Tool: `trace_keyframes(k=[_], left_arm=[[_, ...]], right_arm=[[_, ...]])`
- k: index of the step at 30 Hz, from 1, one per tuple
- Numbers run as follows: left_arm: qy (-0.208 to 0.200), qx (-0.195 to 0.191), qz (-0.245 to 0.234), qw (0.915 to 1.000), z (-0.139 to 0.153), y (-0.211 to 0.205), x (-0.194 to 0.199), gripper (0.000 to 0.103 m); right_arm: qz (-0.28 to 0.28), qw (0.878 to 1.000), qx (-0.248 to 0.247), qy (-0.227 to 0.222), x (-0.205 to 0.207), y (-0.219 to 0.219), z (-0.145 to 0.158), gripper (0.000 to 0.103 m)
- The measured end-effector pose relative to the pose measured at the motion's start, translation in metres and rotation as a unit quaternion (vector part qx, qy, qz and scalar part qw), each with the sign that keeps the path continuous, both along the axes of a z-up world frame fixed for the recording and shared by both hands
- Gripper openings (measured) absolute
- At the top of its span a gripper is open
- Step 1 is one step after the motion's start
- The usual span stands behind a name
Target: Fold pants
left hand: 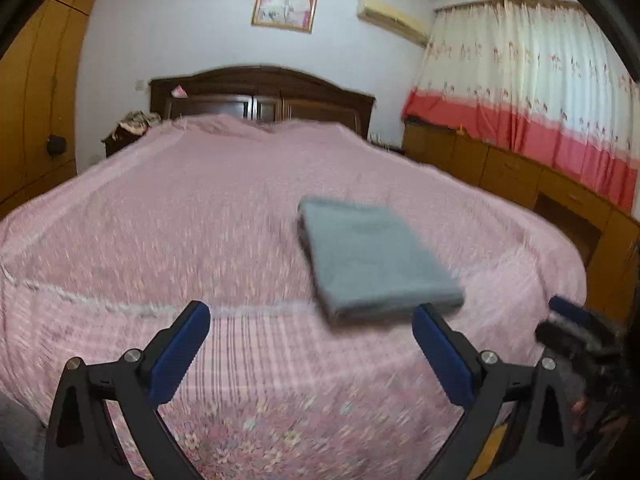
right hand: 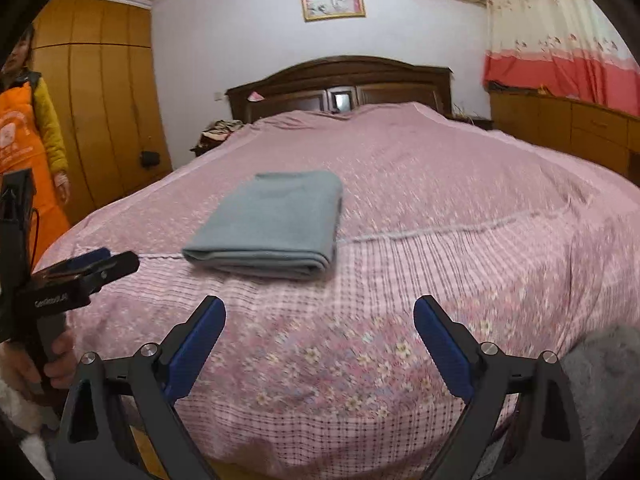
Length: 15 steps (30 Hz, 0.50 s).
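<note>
The grey pants [left hand: 372, 256] lie folded into a flat rectangular stack on the pink bedspread [left hand: 180, 220], near the foot of the bed; they also show in the right wrist view [right hand: 276, 220]. My left gripper [left hand: 312, 320] is open and empty, held back from the stack's near edge. My right gripper [right hand: 320, 312] is open and empty, off to the right of the stack and short of it. The left gripper also shows in the right wrist view [right hand: 96, 260] at the left, and the right gripper's tip shows in the left wrist view [left hand: 568, 312].
The pink bedspread [right hand: 460, 200] covers the whole bed up to a dark wooden headboard [right hand: 340, 80]. A person in an orange apron [right hand: 24, 128] stands at the left by wooden wardrobes. Low wooden cabinets [left hand: 520, 172] and curtains line the right wall.
</note>
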<state>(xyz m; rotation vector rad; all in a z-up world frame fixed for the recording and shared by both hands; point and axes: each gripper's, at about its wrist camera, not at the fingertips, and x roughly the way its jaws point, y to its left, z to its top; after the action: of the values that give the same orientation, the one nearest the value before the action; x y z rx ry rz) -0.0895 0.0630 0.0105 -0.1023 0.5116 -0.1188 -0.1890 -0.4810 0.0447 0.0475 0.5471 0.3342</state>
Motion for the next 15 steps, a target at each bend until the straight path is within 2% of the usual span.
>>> trace_keyframes(k=[2, 8, 15], left_arm=[[0.021, 0.0, -0.002, 0.9998, -0.01, 0.001, 0.007, 0.103], [0.006, -0.013, -0.016, 0.9998, -0.009, -0.001, 0.006, 0.103], [0.011, -0.012, -0.026, 0.9995, -0.009, -0.008, 0.003, 0.103]], right_arm=[[-0.002, 1.0, 0.009, 0.004, 0.002, -0.003, -0.003, 0.097], [0.006, 1.0, 0.0, -0.002, -0.002, -0.001, -0.005, 0.097], [0.011, 1.0, -0.004, -0.003, -0.002, 0.001, -0.005, 0.097]])
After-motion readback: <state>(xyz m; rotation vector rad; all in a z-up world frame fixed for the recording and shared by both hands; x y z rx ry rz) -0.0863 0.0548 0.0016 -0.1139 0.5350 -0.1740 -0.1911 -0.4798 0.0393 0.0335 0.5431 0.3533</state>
